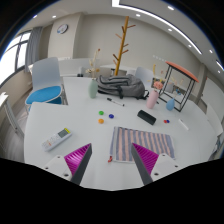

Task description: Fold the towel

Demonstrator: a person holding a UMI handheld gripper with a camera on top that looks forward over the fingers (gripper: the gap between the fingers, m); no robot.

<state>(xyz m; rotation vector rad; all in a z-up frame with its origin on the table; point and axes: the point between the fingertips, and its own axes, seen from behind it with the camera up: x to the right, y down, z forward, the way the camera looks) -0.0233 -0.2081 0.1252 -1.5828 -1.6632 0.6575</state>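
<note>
Towel (141, 143), one only, striped in grey and pink, lies flat on the white surface (60, 115) just ahead of the hand-held gripper (112, 160), off to the side of its right finger; the near edge of the cloth runs under the tip of that finger's pad, or right behind it, and I cannot tell whether the two touch. The hand-held gripper stands open, its two magenta pads (78, 157) well apart, with bare surface between them and nothing held.

To the left of the left finger, near it, lies one white remote control (58, 138). Ahead of the fingers, toward the middle of the surface, sit two small coloured pieces: one yellow (101, 115) and one purple (107, 123), close to each other. Beyond the towel lies one flat black object (147, 117), and past that, to the right, one pink cup (153, 99) with a pale blue item (170, 104) near it. Farther ahead, across the surface, rests one grey backpack (122, 87), with one pale bottle (94, 89) just to its left.

Behind the backpack rises one wooden coat stand (125, 45) with branching pegs. Far to the left, beyond the surface's edge, stands one round blue tub (45, 96) with one white chair (46, 73) behind it. Far to the right stands one small table with a reddish top (180, 72). One round clock (62, 29) hangs on the wall ahead.
</note>
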